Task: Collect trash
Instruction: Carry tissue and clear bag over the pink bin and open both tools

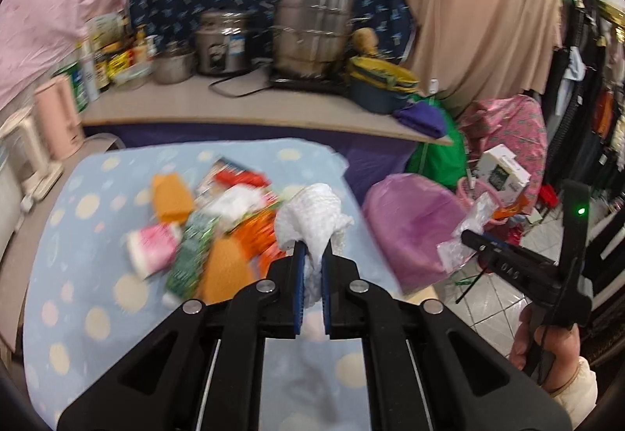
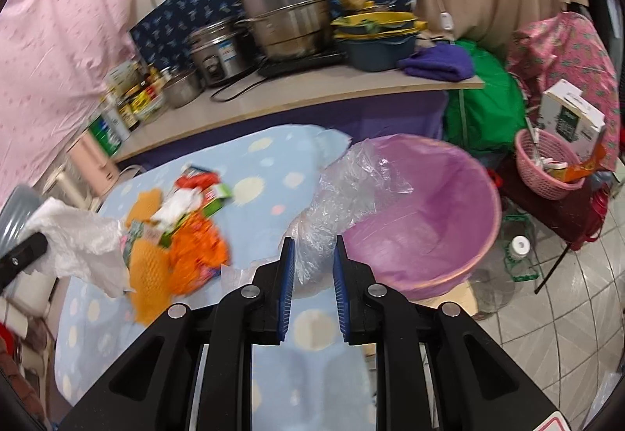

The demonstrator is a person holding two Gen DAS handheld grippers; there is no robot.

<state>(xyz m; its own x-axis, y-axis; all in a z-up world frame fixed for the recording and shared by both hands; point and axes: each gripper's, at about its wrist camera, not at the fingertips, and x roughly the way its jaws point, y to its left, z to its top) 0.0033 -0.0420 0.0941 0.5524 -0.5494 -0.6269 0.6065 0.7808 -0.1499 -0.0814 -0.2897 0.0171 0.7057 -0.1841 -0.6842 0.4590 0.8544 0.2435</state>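
Observation:
My left gripper [image 1: 312,249] is shut on a crumpled white paper towel [image 1: 312,216], held above the blue spotted cloth [image 1: 86,247]; the towel also shows in the right wrist view [image 2: 82,239]. My right gripper [image 2: 312,247] has a crumpled clear plastic bag [image 2: 351,185] between its blue pads; the jaws stand apart around it, beside the rim of the pink-lined trash bin [image 2: 425,212]. That bin [image 1: 414,224] sits right of the cloth. A pile of trash [image 1: 203,224] lies on the cloth: orange foam nets, wrappers and a pink packet. The pile also shows in the right wrist view [image 2: 179,232].
A counter [image 1: 242,107] behind holds steel pots [image 1: 312,29], a rice cooker [image 1: 222,44], bottles and a purple towel [image 1: 422,118]. A pink basket [image 2: 547,169] with a white box, a green bag [image 2: 484,107] and a plastic jug [image 2: 515,255] stand on the tiled floor to the right.

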